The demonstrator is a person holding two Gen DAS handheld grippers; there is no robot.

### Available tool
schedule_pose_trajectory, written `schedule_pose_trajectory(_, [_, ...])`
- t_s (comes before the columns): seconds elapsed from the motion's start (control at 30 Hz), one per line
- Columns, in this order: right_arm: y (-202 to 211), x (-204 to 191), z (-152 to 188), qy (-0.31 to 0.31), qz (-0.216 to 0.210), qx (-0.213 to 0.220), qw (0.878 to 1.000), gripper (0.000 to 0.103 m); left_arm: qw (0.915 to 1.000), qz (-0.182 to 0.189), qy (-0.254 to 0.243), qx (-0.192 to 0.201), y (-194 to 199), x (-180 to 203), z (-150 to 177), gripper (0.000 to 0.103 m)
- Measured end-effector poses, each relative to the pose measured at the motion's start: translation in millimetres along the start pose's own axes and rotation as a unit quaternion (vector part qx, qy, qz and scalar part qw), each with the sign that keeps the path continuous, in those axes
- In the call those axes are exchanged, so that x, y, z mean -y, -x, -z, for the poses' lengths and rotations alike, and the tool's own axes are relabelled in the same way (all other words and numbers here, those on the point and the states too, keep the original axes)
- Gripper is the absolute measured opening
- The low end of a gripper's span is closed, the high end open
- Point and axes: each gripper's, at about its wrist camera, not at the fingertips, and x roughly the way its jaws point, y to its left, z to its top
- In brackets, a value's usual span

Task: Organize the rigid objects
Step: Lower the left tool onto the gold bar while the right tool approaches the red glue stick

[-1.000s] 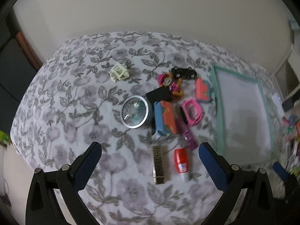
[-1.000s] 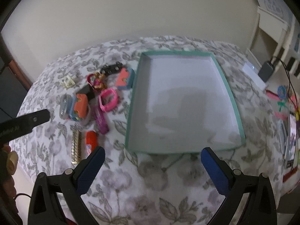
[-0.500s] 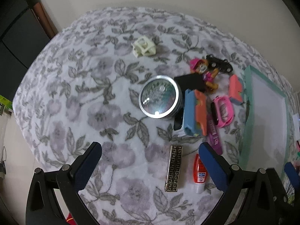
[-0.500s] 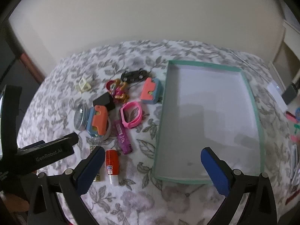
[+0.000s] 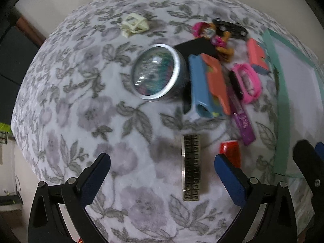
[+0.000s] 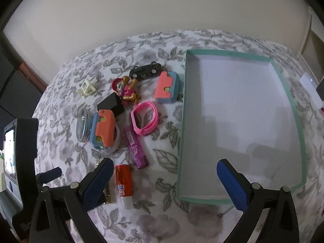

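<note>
A cluster of small items lies on the floral cloth. My left gripper (image 5: 162, 180) is open, low over the cloth, with a gold patterned bar (image 5: 191, 166) lying just ahead between its fingers. A red glue stick (image 5: 230, 151) sits by its right finger. Beyond are a round tin (image 5: 157, 73), a blue-orange case (image 5: 208, 85), a purple tube (image 5: 242, 121) and a pink band (image 5: 247, 83). My right gripper (image 6: 165, 184) is open and holds nothing, hovering at the near left corner of the teal tray (image 6: 181, 131). The glue stick (image 6: 123, 182) lies by its left finger.
Farther back lie a cream frame (image 5: 134, 25), a black toy car (image 6: 145, 70), a doll figure (image 6: 126, 90), a black box (image 6: 111, 103) and a small orange-blue case (image 6: 167, 87). The left tool's black body (image 6: 26, 141) stands at the right view's left edge. A wall runs behind.
My left gripper has dropped lower and closer to the gold bar and the tin. My right gripper has swung left, bringing the item cluster and the left tool into view.
</note>
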Motion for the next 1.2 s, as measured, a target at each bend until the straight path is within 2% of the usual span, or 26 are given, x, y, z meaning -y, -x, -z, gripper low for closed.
schedule_pose_trajectory(0.17, [3.4,2.0,0.5,-0.008,-0.016,0.008,1.000,0.095,0.9997,-0.007,-0.022,0.006,2.6,13.3,2.6,0.100])
schedule_pose_trajectory(0.2, [3.5,1.3,0.7,-0.009,-0.021,0.008,1.000,0.093,0.9996,-0.006,-0.025,0.006,2.5,15.1,3.2,0.095])
schedule_pose_trajectory(0.23, [3.8,0.3,0.8,-0.008,-0.025,0.009,1.000,0.091,0.9996,-0.005,-0.028,0.004,1.6,17.2,2.8,0.080])
schedule_pose_trajectory(0.27, [3.9,-1.2,0.7,-0.005,-0.028,0.010,1.000,0.090,0.9995,-0.003,-0.030,-0.002,-0.5,21.0,3.4,0.073])
schedule_pose_trajectory(0.43, [2.7,-11.3,2.8,0.013,-0.040,0.010,0.999,0.082,0.9991,-0.007,-0.038,-0.015,-13.0,28.1,8.7,0.071])
schedule_pose_trajectory(0.5, [0.8,-15.3,4.4,0.018,-0.047,0.006,0.999,0.079,0.9990,-0.008,-0.039,-0.020,-17.2,29.7,9.9,0.064])
schedule_pose_trajectory(0.6, [-3.7,-20.0,7.4,0.026,-0.051,-0.003,0.998,0.075,0.9990,0.013,-0.030,-0.031,-26.0,22.0,11.1,0.053])
schedule_pose_trajectory(0.67, [-5.8,-23.4,9.4,0.033,-0.050,-0.007,0.998,0.074,0.9988,0.021,-0.026,-0.036,-28.4,21.9,14.2,0.040])
schedule_pose_trajectory(0.77, [-9.9,-27.9,11.8,0.045,-0.048,-0.016,0.998,0.068,0.9988,0.019,-0.020,-0.041,-32.2,15.8,17.2,0.029])
schedule_pose_trajectory(0.83, [-13.3,-28.4,13.0,0.040,-0.059,-0.024,0.997,0.064,0.9988,0.020,-0.015,-0.042,-36.6,8.0,19.0,0.028])
schedule_pose_trajectory(0.97, [-18.0,-24.8,13.8,0.019,-0.083,-0.037,0.996,0.063,0.9977,0.048,0.008,-0.046,-43.1,-13.9,19.4,0.028])
schedule_pose_trajectory(1.03, [-19.2,-22.0,14.3,0.013,-0.081,-0.041,0.996,0.055,0.9968,0.060,0.025,-0.048,-45.1,-22.3,19.8,0.027])
schedule_pose_trajectory(1.2, [-28.7,-24.1,18.1,0.018,-0.078,-0.066,0.995,0.052,0.9960,0.061,0.044,-0.048,-49.0,-46.3,18.2,0.022])
